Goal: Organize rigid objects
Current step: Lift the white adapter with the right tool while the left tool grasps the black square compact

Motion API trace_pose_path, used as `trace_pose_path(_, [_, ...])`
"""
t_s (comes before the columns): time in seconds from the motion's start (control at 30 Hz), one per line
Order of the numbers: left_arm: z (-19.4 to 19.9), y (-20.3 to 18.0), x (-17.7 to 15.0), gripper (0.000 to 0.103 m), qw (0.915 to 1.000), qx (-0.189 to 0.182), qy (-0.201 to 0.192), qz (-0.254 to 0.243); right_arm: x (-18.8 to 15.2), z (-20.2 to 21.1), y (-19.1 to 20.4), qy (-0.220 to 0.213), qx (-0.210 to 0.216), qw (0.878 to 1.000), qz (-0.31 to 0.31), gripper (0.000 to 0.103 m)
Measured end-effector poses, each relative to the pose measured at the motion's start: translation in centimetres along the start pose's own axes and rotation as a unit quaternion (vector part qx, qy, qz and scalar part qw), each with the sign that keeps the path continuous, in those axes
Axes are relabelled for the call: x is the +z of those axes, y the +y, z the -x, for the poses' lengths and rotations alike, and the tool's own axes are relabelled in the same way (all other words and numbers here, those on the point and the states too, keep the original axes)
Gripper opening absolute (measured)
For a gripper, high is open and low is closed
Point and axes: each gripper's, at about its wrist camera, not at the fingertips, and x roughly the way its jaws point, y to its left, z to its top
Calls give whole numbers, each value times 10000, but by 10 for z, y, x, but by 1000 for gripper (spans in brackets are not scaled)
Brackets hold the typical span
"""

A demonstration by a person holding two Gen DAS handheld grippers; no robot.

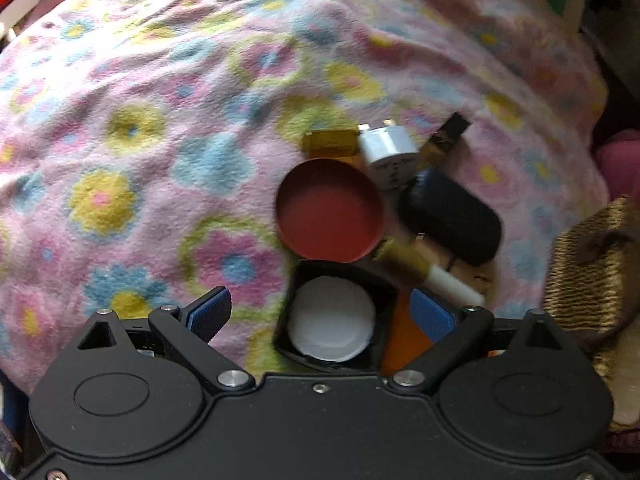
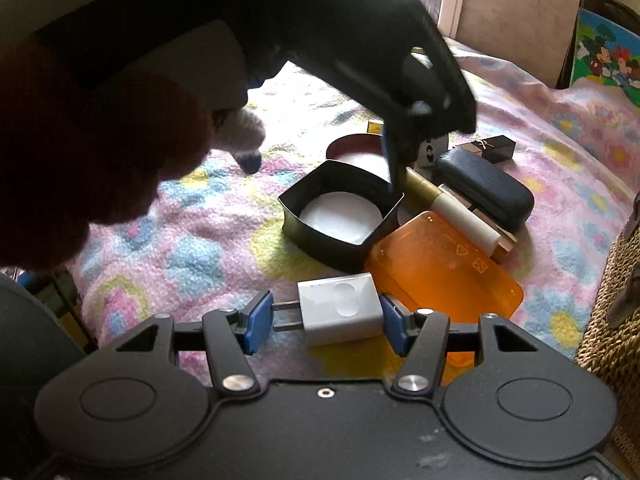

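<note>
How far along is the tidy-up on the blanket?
Early. Done: nothing visibly sorted. The red lid, black case, round white adapter and orange cover lie clustered on the floral blanket. In hand: right gripper jaws grip the white charger. The left gripper is open over the black square box. Left: everything else.

Left wrist view: steeply downward onto the blanket (image 1: 160,128), close above the black box (image 1: 334,320) — red lid (image 1: 330,210) just beyond. Right wrist view: lower, shallower angle, from the near side, facing the far wall. Shared ground — box (image 2: 344,216), lid (image 2: 352,148), dark case (image 2: 484,188).
</note>
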Motion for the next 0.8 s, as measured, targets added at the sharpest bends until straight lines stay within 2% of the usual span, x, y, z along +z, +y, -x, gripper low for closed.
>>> trace_pose_path(0.17, [-14,-20,-5,97,9981,303,219,-495,-1,0,1,27,16,10000,-8,57])
trace_pose_path(0.27, [-25,-22,-8,98,9968,428,376,-565,-1,3,0,54,64,9999,-67,57])
trace_pose_path(0.5, [-32,2,-2,97,9987,14,475,157,-6,26,7,-57,243,9997,-17,57])
trace_pose_path(0.6, [-29,5,-3,96,9990,64,363,257,-8,37,8,-109,288,9995,-15,57])
trace_pose_path(0.73, [-25,4,-6,89,9994,171,176,234,-11,50,4,-197,240,9995,-49,57])
trace_pose_path(0.8, [-26,1,-9,78,9996,187,181,141,-11,58,0,-240,178,9995,-88,57])
